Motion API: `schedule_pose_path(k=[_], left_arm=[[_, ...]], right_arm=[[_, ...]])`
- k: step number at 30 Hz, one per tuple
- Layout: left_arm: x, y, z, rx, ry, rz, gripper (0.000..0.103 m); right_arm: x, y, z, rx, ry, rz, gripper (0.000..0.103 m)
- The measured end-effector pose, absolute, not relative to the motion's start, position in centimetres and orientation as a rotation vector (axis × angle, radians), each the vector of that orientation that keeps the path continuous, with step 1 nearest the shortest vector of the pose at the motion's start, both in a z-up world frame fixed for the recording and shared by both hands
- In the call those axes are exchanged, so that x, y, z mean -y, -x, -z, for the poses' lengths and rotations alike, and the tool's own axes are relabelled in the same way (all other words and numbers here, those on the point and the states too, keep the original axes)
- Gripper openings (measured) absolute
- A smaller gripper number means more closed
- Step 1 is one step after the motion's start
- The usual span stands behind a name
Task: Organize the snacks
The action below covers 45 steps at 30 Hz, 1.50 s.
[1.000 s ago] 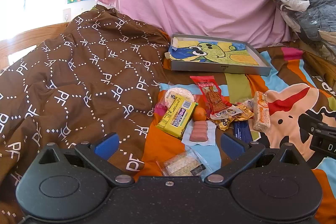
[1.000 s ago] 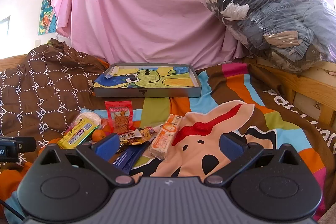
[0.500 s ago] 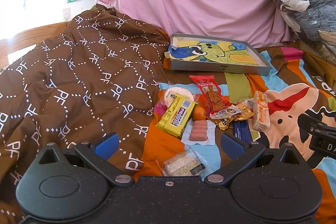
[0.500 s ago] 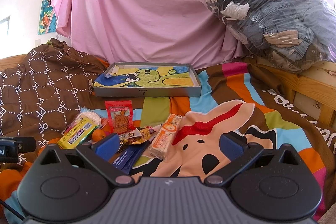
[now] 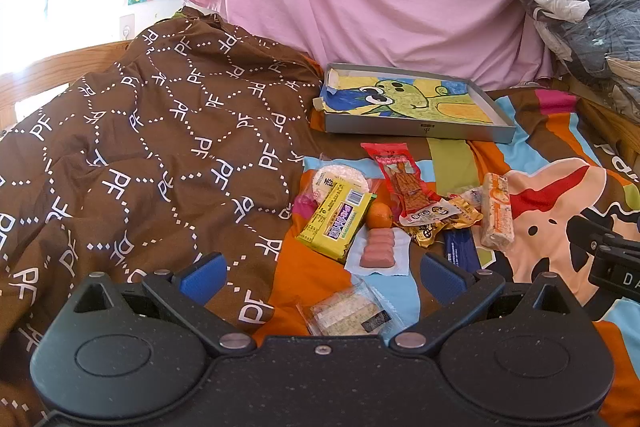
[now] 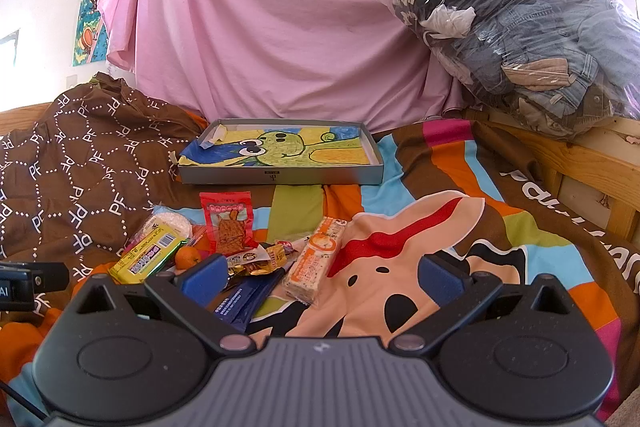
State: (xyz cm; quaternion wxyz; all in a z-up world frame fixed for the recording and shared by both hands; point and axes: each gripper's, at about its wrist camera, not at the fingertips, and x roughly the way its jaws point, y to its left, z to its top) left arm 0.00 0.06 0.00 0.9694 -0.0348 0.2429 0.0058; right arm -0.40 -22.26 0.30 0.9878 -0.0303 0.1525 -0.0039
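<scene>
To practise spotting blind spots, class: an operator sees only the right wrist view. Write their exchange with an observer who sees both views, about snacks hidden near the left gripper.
Operator: Does anything lie nearer than the yellow pack?
Observer: Yes. A pink snack in a clear wrapper lies just on the near side of the tangerine.
Operator: Anything by the left gripper?
Observer: A clear cracker pack lies on the bed below its open fingers, not gripped.
</scene>
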Motion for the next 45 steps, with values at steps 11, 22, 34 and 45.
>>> schedule_pose_path(k=[11, 22, 34, 45], left_arm=[[-0.7, 0.0, 0.4, -0.494, 0.070, -0.014, 0.102], [-0.3, -0.1, 0.3, -0.505, 0.061, -0.039, 0.102], [-0.7, -1.9, 0.5, -0.553, 0.050, -0.060, 0.102], [-1.2, -4.5, 1.6, -0.614, -0.006, 0.009, 0.102]], right_arm=[[22.3, 0.4, -0.2, -0.309, 0.060, 0.008, 0.103], [22.1, 0.0, -0.7, -0.331, 0.073, 0.015, 0.103], [22.3, -2.1, -0.7, -0.454, 0.059, -0.142, 0.103], [21.4, -5.6, 0.3, -0.564, 0.156, -0.356, 0.103]])
